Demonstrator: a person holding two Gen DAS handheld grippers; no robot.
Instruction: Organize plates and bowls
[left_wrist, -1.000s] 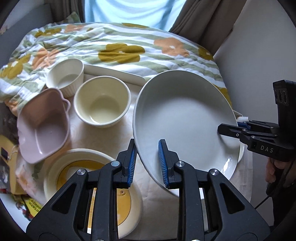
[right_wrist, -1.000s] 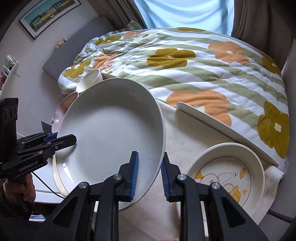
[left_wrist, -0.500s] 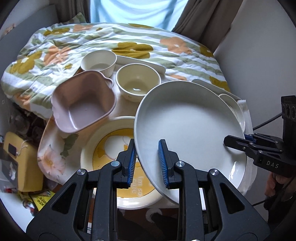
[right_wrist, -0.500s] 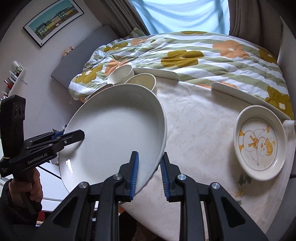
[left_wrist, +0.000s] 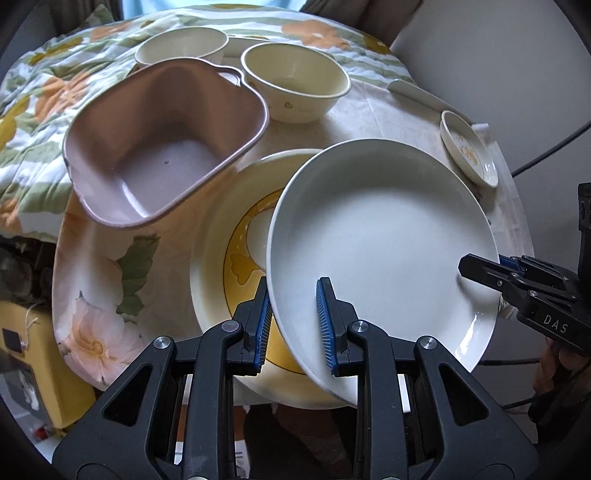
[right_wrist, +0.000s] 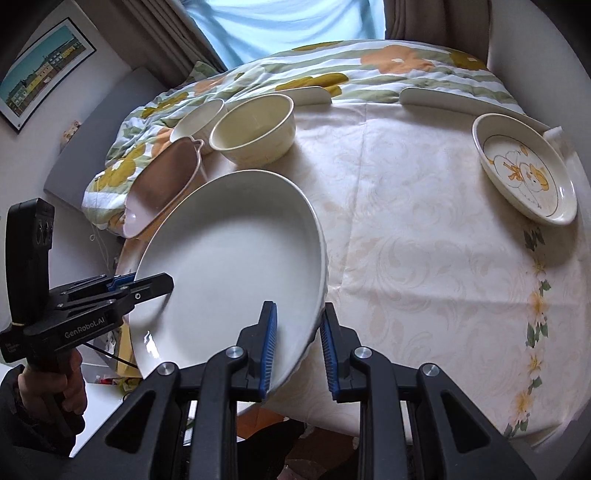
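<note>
A large white plate (left_wrist: 380, 236) is held in the air by both grippers. My left gripper (left_wrist: 293, 325) is shut on its near-left rim; my right gripper (right_wrist: 297, 347) is shut on the opposite rim, and the plate also shows in the right wrist view (right_wrist: 229, 266). The right gripper shows in the left wrist view (left_wrist: 480, 271), the left gripper in the right wrist view (right_wrist: 147, 286). The plate hangs over a yellow-patterned plate (left_wrist: 225, 243) on the table. A pink square bowl (left_wrist: 162, 147), a cream bowl (left_wrist: 295, 81) and a smaller cream bowl (left_wrist: 181, 48) stand beyond it.
A small plate with a cartoon print (right_wrist: 524, 170) sits at the table's far right. The table (right_wrist: 424, 240) has a pale patterned cloth. A flowered quilt (right_wrist: 369, 70) lies behind the table. A yellow box (left_wrist: 33, 365) sits low on the left.
Both grippers have carried the white plate left and toward the near edge, over the yellow-patterned plate. The bowls now look closer in the left wrist view.
</note>
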